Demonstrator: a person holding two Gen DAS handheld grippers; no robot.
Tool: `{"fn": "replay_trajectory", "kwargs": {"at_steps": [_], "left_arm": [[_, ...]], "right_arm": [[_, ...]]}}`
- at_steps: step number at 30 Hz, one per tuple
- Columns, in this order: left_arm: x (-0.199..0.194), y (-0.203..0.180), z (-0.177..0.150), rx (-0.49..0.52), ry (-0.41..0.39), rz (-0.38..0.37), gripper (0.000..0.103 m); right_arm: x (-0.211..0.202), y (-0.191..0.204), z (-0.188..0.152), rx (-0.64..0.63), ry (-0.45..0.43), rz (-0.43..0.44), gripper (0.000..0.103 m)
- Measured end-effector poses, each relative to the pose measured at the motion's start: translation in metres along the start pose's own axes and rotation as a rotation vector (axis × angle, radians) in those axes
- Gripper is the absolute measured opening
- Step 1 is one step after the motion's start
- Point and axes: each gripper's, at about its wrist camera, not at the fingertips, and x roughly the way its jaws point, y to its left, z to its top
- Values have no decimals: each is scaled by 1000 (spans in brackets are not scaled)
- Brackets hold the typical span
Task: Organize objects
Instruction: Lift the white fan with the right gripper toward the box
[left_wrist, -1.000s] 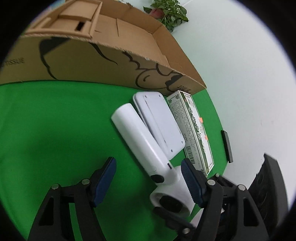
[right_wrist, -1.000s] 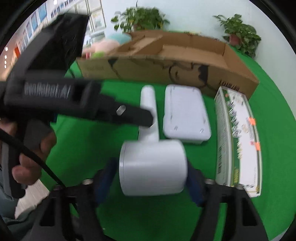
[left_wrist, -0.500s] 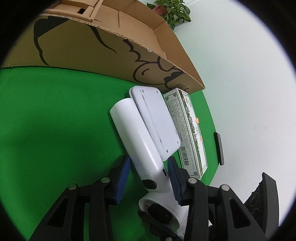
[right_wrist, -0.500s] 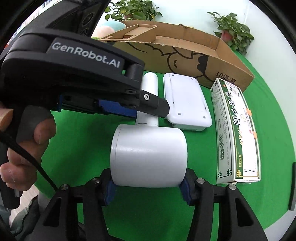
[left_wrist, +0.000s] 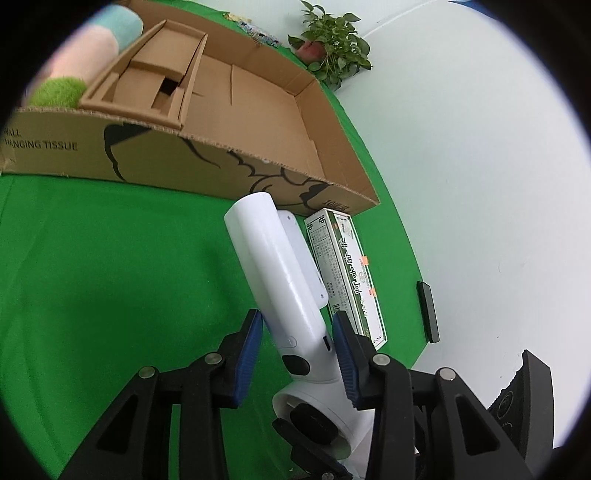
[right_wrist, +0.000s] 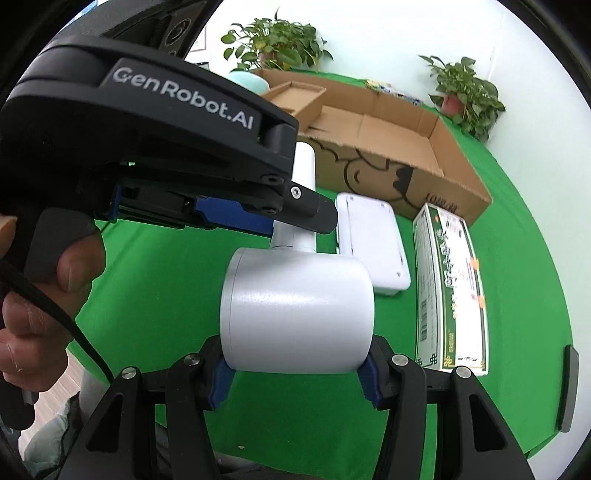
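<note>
A white hair dryer (left_wrist: 277, 280) is held by both grippers above the green table. My left gripper (left_wrist: 295, 350) is shut on its handle. My right gripper (right_wrist: 295, 373) is shut on its barrel (right_wrist: 295, 310). The left gripper body (right_wrist: 147, 147) fills the upper left of the right wrist view. A flat white box (right_wrist: 373, 240) and a long green-and-white carton (right_wrist: 450, 284) lie on the table to the right. The open cardboard box (left_wrist: 229, 122) stands behind them.
Potted plants (right_wrist: 465, 96) stand at the back by the white wall. A pastel plush (left_wrist: 85, 55) lies behind the cardboard box. A small black object (left_wrist: 428, 310) sits at the table's right edge.
My left gripper has closed on the hair dryer's handle. Both grippers have lifted the dryer off the table, its handle end now raised toward the cardboard box.
</note>
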Motion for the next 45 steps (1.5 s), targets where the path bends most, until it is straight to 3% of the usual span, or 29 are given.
{"fn": "replay_trajectory", "kwargs": {"at_steps": [24,45], "left_arm": [[-8,-28,23,53,-26,23,38],[-59,-113,86,303,-139,93,38]], "right_arm": [[-20,0,19,34,-47,-15,53],[-93,-9,86,157,-238,-12,53]]}}
